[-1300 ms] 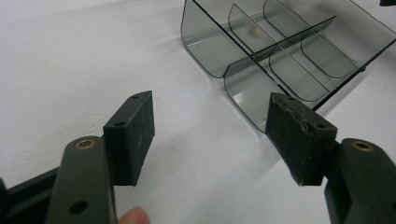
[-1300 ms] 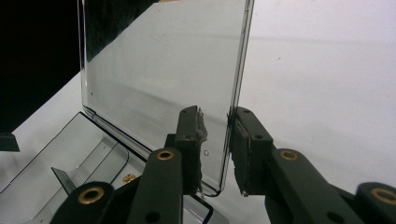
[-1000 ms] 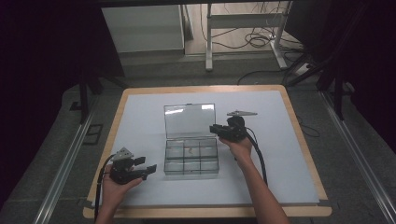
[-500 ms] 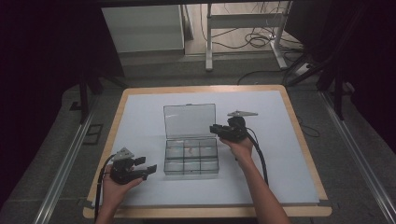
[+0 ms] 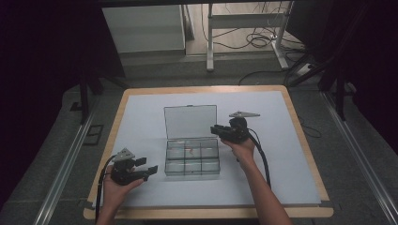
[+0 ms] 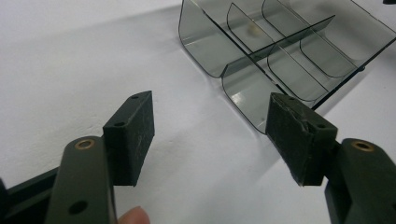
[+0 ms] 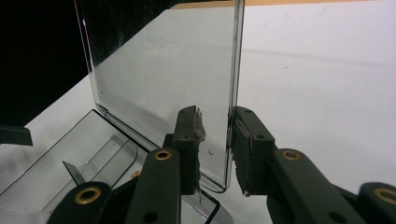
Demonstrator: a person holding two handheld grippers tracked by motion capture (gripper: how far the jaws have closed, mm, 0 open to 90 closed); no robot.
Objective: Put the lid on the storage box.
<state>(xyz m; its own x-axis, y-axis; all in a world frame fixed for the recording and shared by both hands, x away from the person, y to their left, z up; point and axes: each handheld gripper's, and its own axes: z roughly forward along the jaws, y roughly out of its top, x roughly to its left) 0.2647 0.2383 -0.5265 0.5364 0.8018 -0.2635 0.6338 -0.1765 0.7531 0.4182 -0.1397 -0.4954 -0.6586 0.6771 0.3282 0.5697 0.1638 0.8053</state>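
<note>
1. Now straddling the side edge of the upright lid [image 7: 159,70] with the right gripper [image 7: 217,122], just loosening its jaws, pads not pinching
2. Holding the left gripper [image 6: 210,121] released, empty, just left of the clear compartment box [image 5: 192,161] lying mid-table [image 5: 281,140]

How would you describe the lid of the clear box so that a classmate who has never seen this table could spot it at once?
Start at the white table with its wooden rim and find the clear divided box in its middle. The lid is the flat see-through panel standing upright from the box's far edge. Unlike the low compartments beside it, it rises tall, its right edge between the right gripper's jaws.
</note>
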